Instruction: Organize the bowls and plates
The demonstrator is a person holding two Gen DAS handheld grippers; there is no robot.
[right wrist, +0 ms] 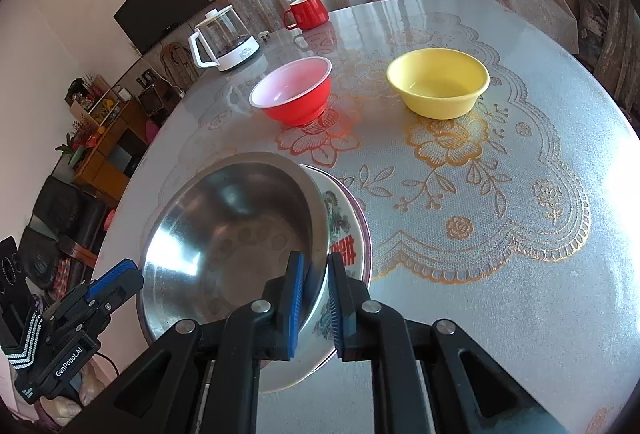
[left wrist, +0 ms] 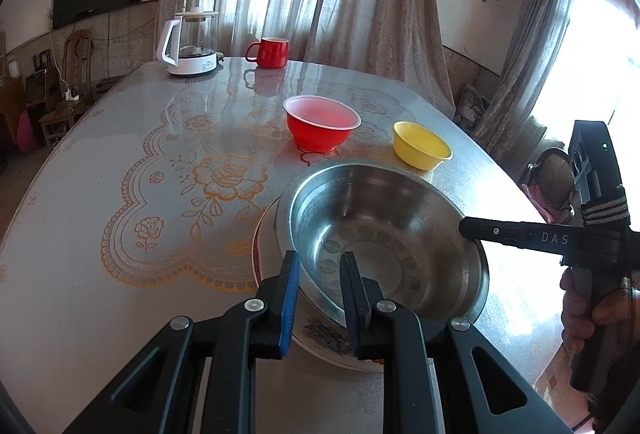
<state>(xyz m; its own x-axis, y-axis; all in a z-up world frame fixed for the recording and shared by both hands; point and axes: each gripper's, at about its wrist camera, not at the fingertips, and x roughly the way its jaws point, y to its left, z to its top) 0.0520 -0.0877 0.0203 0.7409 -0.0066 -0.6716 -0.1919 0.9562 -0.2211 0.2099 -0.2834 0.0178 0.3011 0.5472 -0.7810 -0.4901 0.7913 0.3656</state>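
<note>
A steel bowl [left wrist: 384, 234] rests on a white floral plate [left wrist: 320, 338] stacked on another plate, at the table's near edge. My left gripper [left wrist: 320, 270] straddles the bowl's near rim with a gap between its fingers. My right gripper [right wrist: 316, 274] straddles the bowl's rim [right wrist: 312, 274] and the plate [right wrist: 344, 234] on the opposite side; it also shows in the left wrist view [left wrist: 464, 228]. The left gripper shows in the right wrist view [right wrist: 120, 274]. A red bowl [left wrist: 322, 128] and a yellow bowl [left wrist: 422, 144] stand farther back.
A glass kettle [left wrist: 192, 44] and a red mug [left wrist: 270, 52] stand at the table's far edge. The table [left wrist: 120, 154] has a lace-patterned cover. Curtains, a wall television and furniture lie beyond.
</note>
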